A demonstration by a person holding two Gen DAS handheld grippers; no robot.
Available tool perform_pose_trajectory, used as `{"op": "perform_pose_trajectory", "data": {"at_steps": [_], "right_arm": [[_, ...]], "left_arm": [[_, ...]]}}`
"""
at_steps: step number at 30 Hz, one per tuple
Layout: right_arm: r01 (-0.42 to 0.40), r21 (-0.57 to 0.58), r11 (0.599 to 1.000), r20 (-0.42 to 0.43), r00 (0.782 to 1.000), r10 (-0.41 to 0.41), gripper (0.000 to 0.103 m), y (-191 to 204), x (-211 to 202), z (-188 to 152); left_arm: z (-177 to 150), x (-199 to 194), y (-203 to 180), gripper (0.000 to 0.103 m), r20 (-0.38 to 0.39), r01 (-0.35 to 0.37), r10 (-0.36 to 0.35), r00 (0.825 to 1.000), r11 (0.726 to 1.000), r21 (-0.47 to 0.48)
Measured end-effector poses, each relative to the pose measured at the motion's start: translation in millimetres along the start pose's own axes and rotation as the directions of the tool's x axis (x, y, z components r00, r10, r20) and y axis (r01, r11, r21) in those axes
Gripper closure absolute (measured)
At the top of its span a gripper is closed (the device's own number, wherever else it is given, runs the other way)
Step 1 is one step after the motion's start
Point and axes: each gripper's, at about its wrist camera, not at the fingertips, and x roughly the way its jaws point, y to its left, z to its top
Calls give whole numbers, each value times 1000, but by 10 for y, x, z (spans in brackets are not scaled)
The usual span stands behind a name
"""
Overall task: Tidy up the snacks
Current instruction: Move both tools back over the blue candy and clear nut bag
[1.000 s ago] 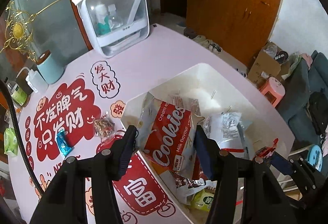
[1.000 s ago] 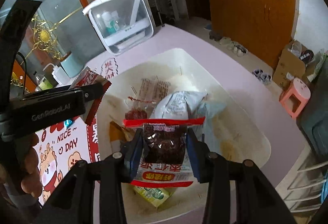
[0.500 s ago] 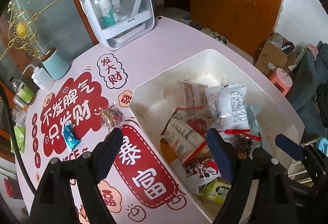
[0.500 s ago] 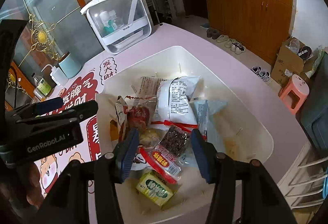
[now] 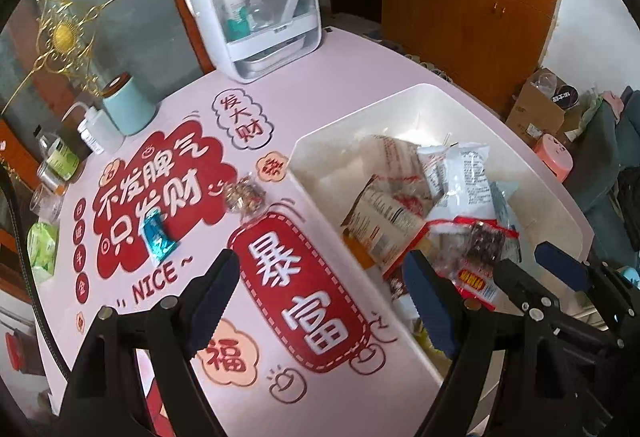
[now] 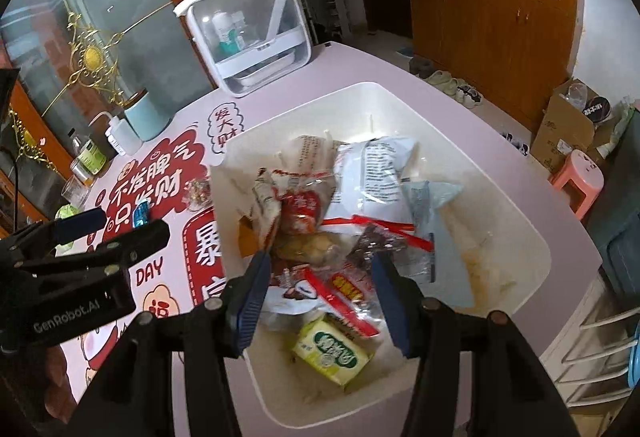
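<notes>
A white bin on the pink table holds several snack packets. Among them are a cookies bag, a white bag, a dark fruit packet with red edges and a yellow-green packet. My left gripper hangs open and empty over the red mat, just left of the bin's wall. On the mat beyond it lie a clear nut packet and a blue candy wrapper. My right gripper is open above the packets in the bin, with nothing pinched.
A white lidded box with bottles stands at the table's far side. A teal canister, a white pump bottle and small jars line the left edge. A green packet lies at far left. Past the table are a cardboard box and a pink stool.
My left gripper let go of the cookies bag, which now lies in the bin, then opened wide and moved left over the mat. My right gripper released the dark packet into the bin and drew back.
</notes>
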Motion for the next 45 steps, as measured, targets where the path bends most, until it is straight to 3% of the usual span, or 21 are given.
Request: {"op": "perform_pose_trajectory", "data": {"at_steps": [21,35,45], "right_arm": [[-50,-172,984,-21,999,47,50,1256,176,-98],[-66,-293,954,-24,998,62,50,1970,428,44],[-205,-310,928,-87,978,187,50,2054,733,432]], "left_arm": [[-493,-151,1283,21,-26,-67,63,998,983,-172],[-538,-73,2236,21,-20,-115,114,993,963,-244],[-346,9,2822,21,7,-153,161,987,948,-278]]}}
